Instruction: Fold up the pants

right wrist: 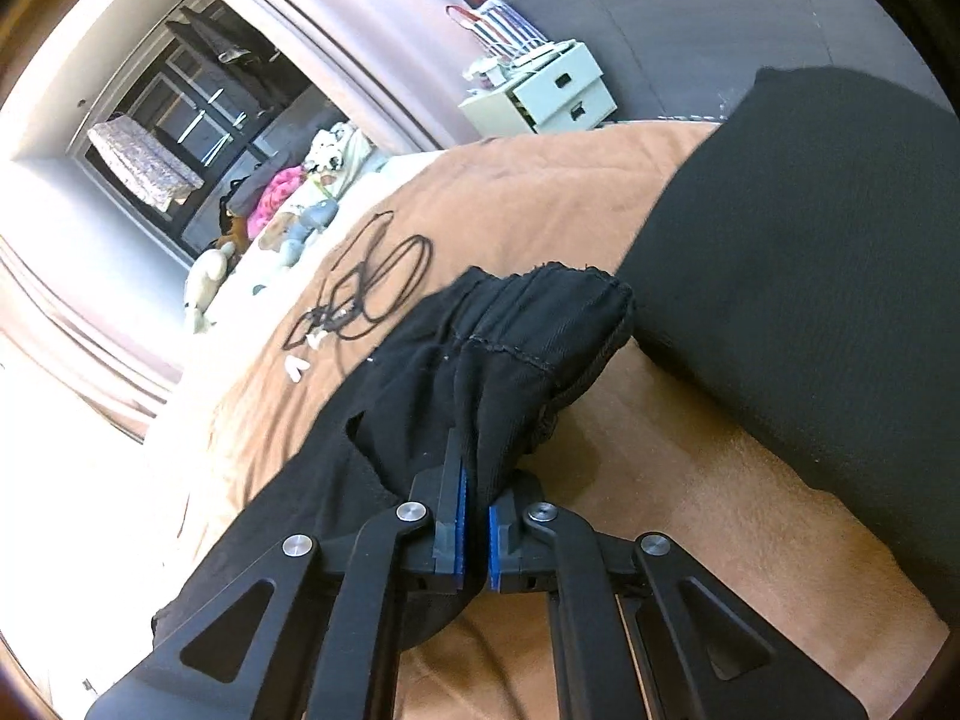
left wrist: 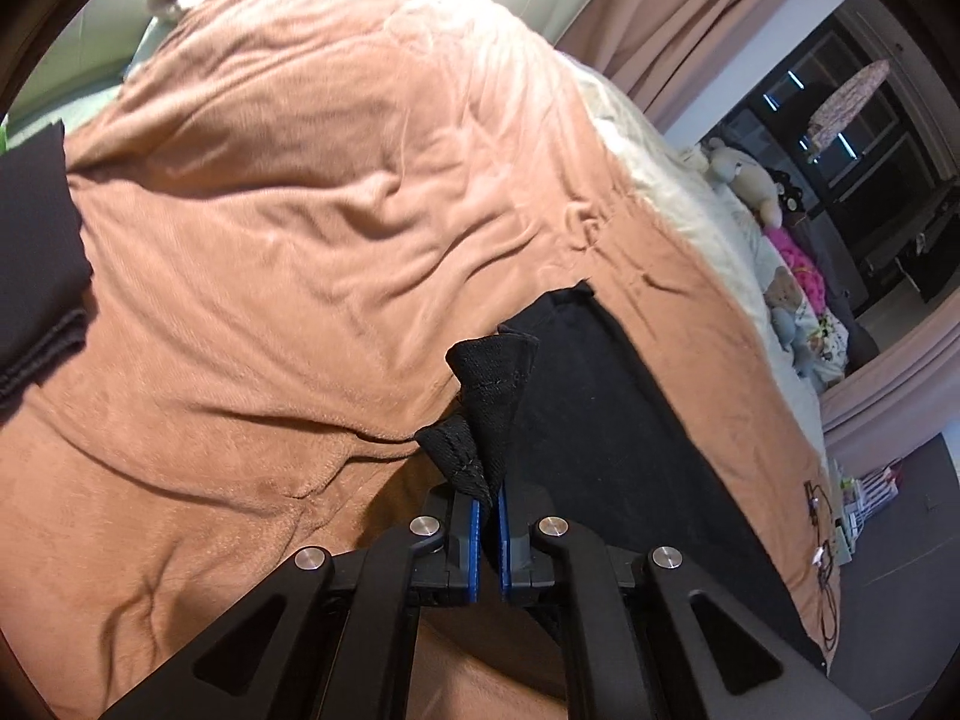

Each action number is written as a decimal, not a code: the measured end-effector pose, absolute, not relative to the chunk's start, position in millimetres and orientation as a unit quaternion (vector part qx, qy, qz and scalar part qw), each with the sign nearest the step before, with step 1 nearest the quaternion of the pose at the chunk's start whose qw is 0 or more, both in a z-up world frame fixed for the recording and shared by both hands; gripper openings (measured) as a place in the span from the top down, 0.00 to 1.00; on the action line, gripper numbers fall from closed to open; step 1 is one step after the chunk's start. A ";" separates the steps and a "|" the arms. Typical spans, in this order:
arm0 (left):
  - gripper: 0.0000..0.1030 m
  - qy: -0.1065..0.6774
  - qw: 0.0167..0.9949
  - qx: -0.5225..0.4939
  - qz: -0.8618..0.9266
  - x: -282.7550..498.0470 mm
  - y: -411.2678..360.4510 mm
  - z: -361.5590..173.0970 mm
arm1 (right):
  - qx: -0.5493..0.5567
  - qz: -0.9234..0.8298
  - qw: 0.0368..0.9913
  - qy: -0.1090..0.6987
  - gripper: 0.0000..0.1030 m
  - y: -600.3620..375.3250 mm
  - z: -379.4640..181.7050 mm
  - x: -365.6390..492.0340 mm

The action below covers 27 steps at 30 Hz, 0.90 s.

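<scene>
Black pants [left wrist: 630, 450] lie on a brown blanket [left wrist: 300, 210] spread over a bed. My left gripper [left wrist: 489, 501] is shut on a stitched edge of the pants, and that corner stands up off the blanket in front of the blue pads [left wrist: 474, 516]. In the right wrist view, my right gripper [right wrist: 477, 480] is shut on a bunched, seamed part of the pants [right wrist: 510, 348], held above the blanket [right wrist: 540, 192]. The rest of the pants trails down to the lower left of that view.
A large dark cloth [right wrist: 810, 300] fills the right of the right wrist view; another dark ribbed cloth [left wrist: 36, 240] sits at the left edge of the left view. A black cable [right wrist: 372, 276] lies on the blanket. Stuffed toys [left wrist: 750, 180] and a white drawer unit [right wrist: 552, 90] stand beyond the bed.
</scene>
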State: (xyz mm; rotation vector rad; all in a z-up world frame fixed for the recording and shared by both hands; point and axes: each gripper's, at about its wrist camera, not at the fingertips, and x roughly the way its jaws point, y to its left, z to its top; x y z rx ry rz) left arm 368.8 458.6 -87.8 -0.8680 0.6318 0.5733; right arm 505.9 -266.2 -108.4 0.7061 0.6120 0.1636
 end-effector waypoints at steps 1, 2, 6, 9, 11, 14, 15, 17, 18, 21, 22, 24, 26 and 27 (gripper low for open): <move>0.96 0.295 0.821 -0.408 0.269 366.5 458.3 -84.3 | 0.340 0.080 0.889 0.295 0.99 -266.1 -106.6 503.9; 0.96 0.293 0.822 -0.406 0.270 362.0 457.4 -79.1 | 0.339 0.081 0.889 0.296 0.99 -265.7 -104.9 500.9; 0.96 0.286 0.825 -0.405 0.270 340.6 458.3 -64.6 | 0.337 0.085 0.888 0.300 0.99 -270.3 -100.8 490.0; 0.96 0.286 0.827 -0.403 0.268 319.1 456.4 -54.9 | 0.336 0.088 0.887 0.306 0.99 -278.2 -97.7 481.0; 0.96 0.284 0.828 -0.401 0.270 304.4 454.3 -50.4 | 0.332 0.091 0.887 0.308 0.99 -280.4 -94.5 475.9; 0.96 0.280 0.828 -0.403 0.272 277.3 452.1 -44.6 | 0.330 0.100 0.886 0.311 0.99 -285.4 -91.7 465.6; 0.96 0.280 0.826 -0.405 0.273 268.7 451.6 -43.8 | 0.330 0.102 0.885 0.311 0.99 -287.6 -90.6 462.2; 0.96 0.281 0.824 -0.411 0.270 249.8 450.6 -41.2 | 0.329 0.105 0.885 0.312 0.99 -291.6 -89.3 455.1; 0.96 0.282 0.824 -0.410 0.271 241.1 450.2 -39.5 | 0.330 0.108 0.884 0.313 0.99 -294.2 -89.2 450.0; 0.96 0.282 0.824 -0.408 0.273 216.4 446.8 -34.5 | 0.328 0.115 0.883 0.314 0.99 -300.4 -90.5 438.3; 0.96 0.281 0.823 -0.411 0.274 207.2 446.0 -34.1 | 0.328 0.117 0.883 0.315 0.99 -302.7 -91.1 434.6; 0.96 0.278 0.821 -0.416 0.275 191.3 444.4 -34.2 | 0.328 0.121 0.882 0.316 0.99 -307.4 -93.3 426.1; 0.96 0.278 0.820 -0.418 0.276 177.0 442.3 -35.3 | 0.332 0.123 0.879 0.319 0.99 -312.7 -96.2 419.4; 0.96 0.280 0.818 -0.420 0.276 169.3 441.8 -36.5 | 0.331 0.123 0.879 0.321 0.99 -314.7 -97.1 417.3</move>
